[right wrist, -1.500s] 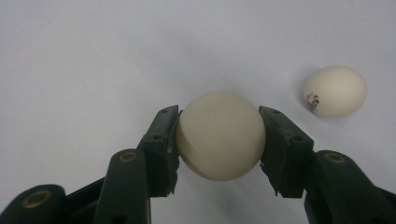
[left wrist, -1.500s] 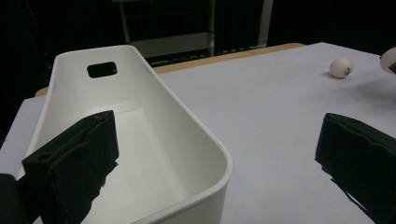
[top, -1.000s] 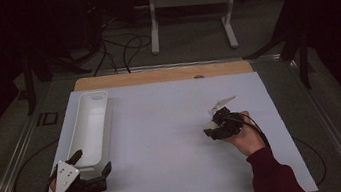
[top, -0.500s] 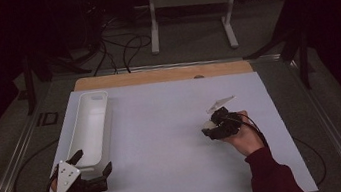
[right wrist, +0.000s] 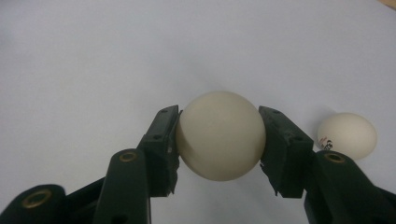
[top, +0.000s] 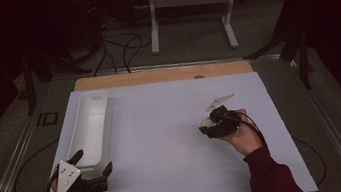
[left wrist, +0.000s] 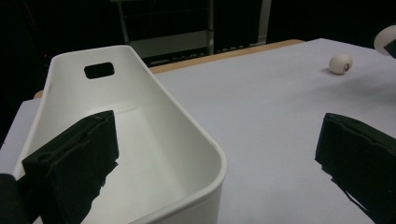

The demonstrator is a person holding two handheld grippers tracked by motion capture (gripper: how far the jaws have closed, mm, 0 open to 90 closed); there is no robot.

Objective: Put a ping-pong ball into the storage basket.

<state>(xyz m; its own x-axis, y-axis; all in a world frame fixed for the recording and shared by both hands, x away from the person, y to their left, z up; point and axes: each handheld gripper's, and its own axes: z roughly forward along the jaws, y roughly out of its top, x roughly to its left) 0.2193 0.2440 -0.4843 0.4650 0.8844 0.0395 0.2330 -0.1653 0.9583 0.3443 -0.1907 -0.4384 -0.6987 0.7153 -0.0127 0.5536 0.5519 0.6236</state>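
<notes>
1. Right gripper, black, 2 jaws: I see it pinching 1 cream-white round table-tennis ball, a pad pressed to each side. In the high view this gripper sits right of the table's centre, held by my right hand with its dark red sleeve coming in from the bottom edge; the ball shows as a pale spot at its tip.

2. Second cream-white table-tennis ball with a small red-and-black printed mark: lies loose on the sheet just beside the right gripper's jaw, apart from the held ball. I also see it far off in the left gripper view.

3. Left gripper, black with a grey three-cornered plate on top: jaws spread wide, nothing between the pads. One jaw stands over the inside of the tray, the other over bare sheet beyond the tray's wall. In the high view it is at the near left corner of the table.

4. Long white plastic tray with rounded corners and a handle slot in its far end: empty, lying lengthways along the left side of the table.

5. Pale lilac-white sheet covering the table, with a wooden strip showing along its far edge.
</notes>
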